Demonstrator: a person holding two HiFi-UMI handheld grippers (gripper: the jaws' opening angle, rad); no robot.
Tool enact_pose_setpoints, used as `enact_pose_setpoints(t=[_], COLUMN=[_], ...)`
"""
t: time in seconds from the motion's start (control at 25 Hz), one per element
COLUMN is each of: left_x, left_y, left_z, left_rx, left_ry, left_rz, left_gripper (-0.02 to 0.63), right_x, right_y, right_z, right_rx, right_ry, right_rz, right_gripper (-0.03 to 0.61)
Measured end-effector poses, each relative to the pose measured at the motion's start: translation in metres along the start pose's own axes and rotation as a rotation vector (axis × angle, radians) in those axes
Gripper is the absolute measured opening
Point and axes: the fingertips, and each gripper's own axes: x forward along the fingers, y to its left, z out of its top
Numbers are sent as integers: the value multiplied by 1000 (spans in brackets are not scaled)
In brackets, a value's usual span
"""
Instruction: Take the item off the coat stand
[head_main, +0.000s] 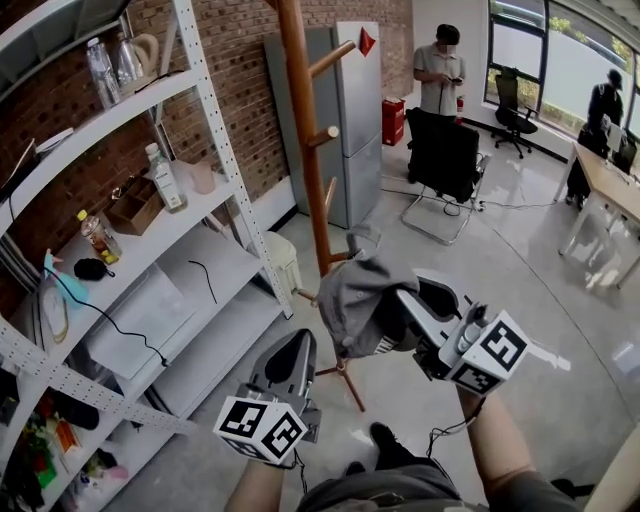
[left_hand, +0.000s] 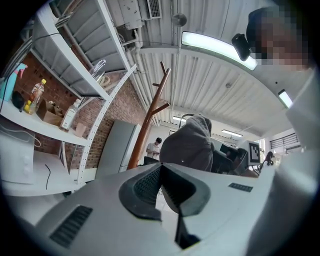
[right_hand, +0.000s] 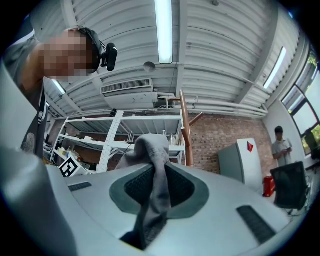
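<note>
A grey cloth cap (head_main: 362, 292) hangs off the pegs, in front of the lower part of the wooden coat stand (head_main: 305, 130). My right gripper (head_main: 402, 312) is shut on it; in the right gripper view a fold of the cap (right_hand: 150, 150) runs down between the pads, with the coat stand (right_hand: 185, 130) behind. My left gripper (head_main: 293, 350) is lower and to the left of the cap, apart from it, its jaws together with nothing between them. The left gripper view shows the cap (left_hand: 192, 142) bunched just beyond the left gripper (left_hand: 161, 167), and the coat stand (left_hand: 150, 115) to the left.
A white metal shelving unit (head_main: 150, 100) with bottles and boxes lines the brick wall at left. A grey cabinet (head_main: 355, 110) stands behind the coat stand. A black office chair (head_main: 445, 160), a standing person (head_main: 440, 70) and a desk (head_main: 610, 180) are further back at right.
</note>
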Motion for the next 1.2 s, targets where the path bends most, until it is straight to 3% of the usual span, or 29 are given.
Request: enact_pose_setpoints(t=[0.56, 1.2], left_x=[-25, -51], left_y=[-24, -88], left_z=[-41, -57], left_rx=[-58, -57], left_ry=[67, 65], left_rz=[-74, -56], left_gripper=[8, 8], right_x=[-67, -136], right_y=[32, 51], right_z=[-40, -60], right_rx=[65, 43], right_ry=[68, 174], right_rz=[-137, -128], right_gripper=[61, 61])
